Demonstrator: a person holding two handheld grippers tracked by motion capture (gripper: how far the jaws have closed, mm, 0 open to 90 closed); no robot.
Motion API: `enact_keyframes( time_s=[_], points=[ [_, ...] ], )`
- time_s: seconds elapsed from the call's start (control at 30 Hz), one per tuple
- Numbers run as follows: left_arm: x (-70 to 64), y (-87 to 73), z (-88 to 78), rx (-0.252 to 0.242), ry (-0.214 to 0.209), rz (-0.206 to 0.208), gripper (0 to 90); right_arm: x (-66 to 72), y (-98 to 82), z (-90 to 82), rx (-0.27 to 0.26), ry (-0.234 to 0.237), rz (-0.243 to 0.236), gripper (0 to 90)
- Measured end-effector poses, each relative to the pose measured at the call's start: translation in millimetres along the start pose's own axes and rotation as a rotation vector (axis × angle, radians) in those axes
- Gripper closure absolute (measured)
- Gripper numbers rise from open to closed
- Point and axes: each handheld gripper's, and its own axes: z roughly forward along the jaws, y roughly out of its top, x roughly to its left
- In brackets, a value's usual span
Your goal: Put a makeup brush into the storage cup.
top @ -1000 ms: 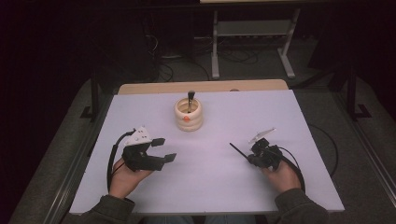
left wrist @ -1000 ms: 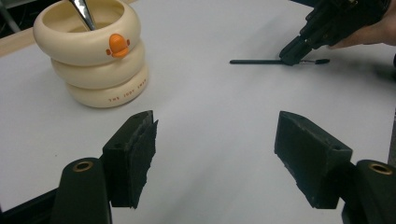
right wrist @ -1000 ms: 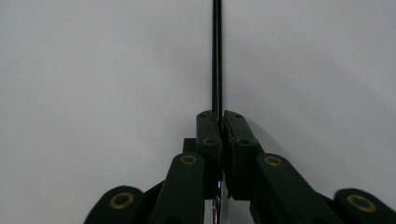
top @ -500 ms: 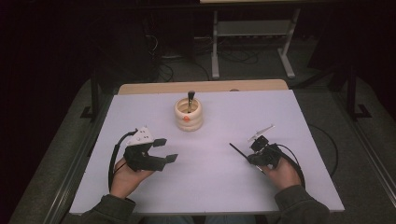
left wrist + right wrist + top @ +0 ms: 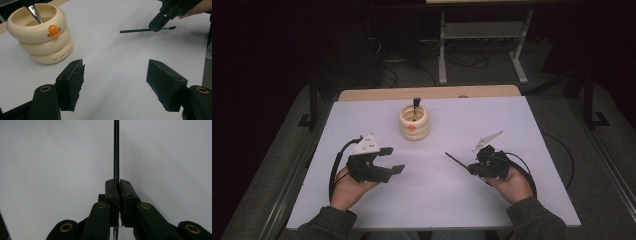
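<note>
Right gripper (image 5: 473,167), lower right of frame, is pinched on a thin black brush (image 5: 455,161); left gripper (image 5: 394,160) is spread, empty; slender handle could pivot or slip before the cup (image 5: 414,121) is reached.

brush (image 5: 116,150) tip cut off, top edge

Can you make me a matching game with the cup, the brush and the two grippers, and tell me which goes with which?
Things:
1. cream holder
2. thin black brush
3. left gripper
4. right gripper

States:
A. jaws wide apart, nothing between them
B. standing at the far middle of the table, with an orange duck bill on its side
C. clamped between two jaws, off the table
D. shut on something thin

Pairs: 1-B, 2-C, 3-A, 4-D
</note>
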Motion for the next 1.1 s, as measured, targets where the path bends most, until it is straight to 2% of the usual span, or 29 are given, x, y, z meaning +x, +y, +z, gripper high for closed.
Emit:
enact_keyframes(
  time_s=[0.1,0.33,0.47,0.6,0.7,0.73,0.77,0.9,1.1],
  points=[
    [-2.2,4.6,0.0,0.006,-0.01,0.016,30.4,9.5,8.4,-4.8,-0.016,0.03,-0.058,85.2],
    [-6.6,12.6,1.7,0.03,-0.038,0.062,32.3,27.4,26.6,-14.4,-0.042,0.087,-0.132,85.2],
    [-9.7,15.9,2.2,0.035,-0.072,0.08,35.3,37.2,37.1,-16.8,-0.041,0.112,-0.177,85.2],
    [-12.1,18.8,2.4,0.057,-0.096,0.114,38.2,48.2,46.7,-15.7,-0.038,0.143,-0.254,85.2],
    [-14.2,20.7,2.9,0.069,-0.111,0.13,40.4,53.8,51.1,-15.4,-0.039,0.157,-0.28,85.2],
    [-17.3,23.6,3.5,0.086,-0.131,0.159,42.0,61.8,57.6,-15.6,-0.039,0.181,-0.311,85.1],
    [-18.5,24.4,4.1,0.088,-0.141,0.162,42.9,64.0,59.6,-15.5,-0.042,0.19,-0.324,85.1],
    [-21.2,26.9,5.5,0.104,-0.162,0.182,44.2,71.6,65.2,-15.3,-0.032,0.208,-0.355,85.1],
    [-24.5,28.1,10.1,0.151,-0.22,0.222,50.8,80.1,71.3,-13.3,-0.03,0.238,-0.402,85.2]
  ],
)
